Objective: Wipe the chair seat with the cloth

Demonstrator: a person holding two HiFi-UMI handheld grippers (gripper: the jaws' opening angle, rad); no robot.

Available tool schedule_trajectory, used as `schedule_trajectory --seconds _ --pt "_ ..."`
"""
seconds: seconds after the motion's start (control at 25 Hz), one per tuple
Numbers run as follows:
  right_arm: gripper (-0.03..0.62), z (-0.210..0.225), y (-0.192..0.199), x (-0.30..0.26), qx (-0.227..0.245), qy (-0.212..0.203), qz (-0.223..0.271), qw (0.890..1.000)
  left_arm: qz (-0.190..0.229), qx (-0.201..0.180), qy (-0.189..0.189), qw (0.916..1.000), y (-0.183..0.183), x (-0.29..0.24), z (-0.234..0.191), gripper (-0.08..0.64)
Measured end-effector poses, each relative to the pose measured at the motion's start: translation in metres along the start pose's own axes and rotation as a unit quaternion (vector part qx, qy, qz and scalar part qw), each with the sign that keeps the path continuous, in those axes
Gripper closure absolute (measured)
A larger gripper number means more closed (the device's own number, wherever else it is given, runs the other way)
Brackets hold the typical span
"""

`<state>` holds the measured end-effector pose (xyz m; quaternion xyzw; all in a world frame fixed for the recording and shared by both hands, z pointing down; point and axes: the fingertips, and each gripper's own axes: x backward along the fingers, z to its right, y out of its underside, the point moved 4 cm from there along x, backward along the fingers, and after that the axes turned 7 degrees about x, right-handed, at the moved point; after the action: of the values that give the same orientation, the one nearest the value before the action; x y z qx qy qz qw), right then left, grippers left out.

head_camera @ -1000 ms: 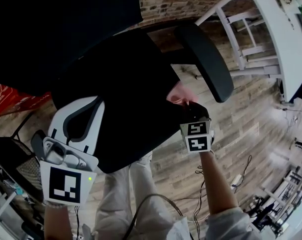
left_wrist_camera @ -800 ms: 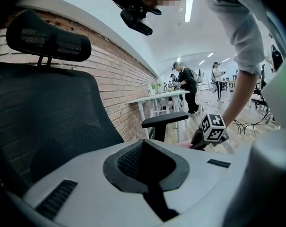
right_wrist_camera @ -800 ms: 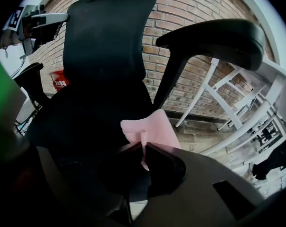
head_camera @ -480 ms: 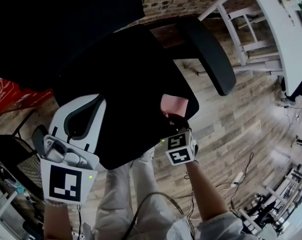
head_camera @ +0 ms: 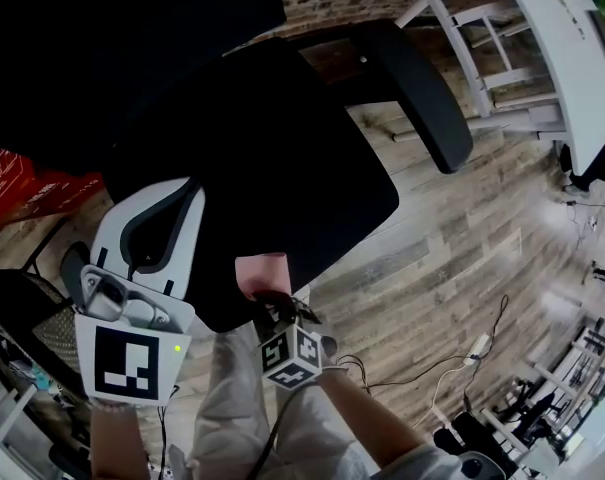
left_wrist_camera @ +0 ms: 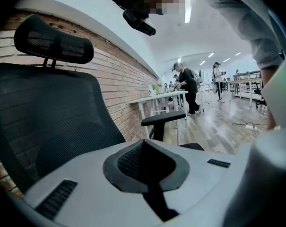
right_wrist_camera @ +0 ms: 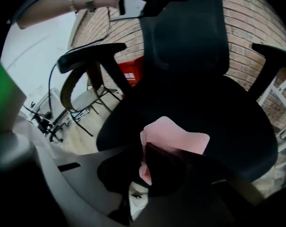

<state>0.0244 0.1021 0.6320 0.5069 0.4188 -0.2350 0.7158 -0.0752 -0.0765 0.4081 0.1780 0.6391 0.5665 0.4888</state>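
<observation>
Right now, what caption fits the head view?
Seen from above, the right gripper holds a pink cloth at the front edge of the black chair seat.

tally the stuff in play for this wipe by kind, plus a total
office chair: 1
pink cloth: 1
tongs: 2, left tongs and right tongs, the right clamped on the cloth
total: 4

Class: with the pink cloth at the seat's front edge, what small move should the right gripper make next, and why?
Probably slide the right gripper forward toward the backrest: its jaws clamp the pink cloth at the near edge of the seat, and the rest lies uncovered.
</observation>
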Motion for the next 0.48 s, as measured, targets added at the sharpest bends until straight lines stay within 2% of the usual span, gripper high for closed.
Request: schedule_trajectory --seconds 0.28,0.36,0.48 --pt "0.542 -0.069 -0.003 -0.005 0.041 -0.078 0.014 0.996 -0.003 0.012 -0.012 0.9999 0.009 0.006 0.001 0.541" --pt "0.542 -0.076 -0.001 -0.006 0.054 -0.088 0.013 0.995 -0.003 0.016 -0.015 0.9998 0.011 0.008 0.001 0.541" --pt "0.543 -0.069 0.009 -0.005 0.063 -0.083 0.003 0.995 -0.005 0.017 -0.014 0.9998 0.012 0.008 0.003 0.541"
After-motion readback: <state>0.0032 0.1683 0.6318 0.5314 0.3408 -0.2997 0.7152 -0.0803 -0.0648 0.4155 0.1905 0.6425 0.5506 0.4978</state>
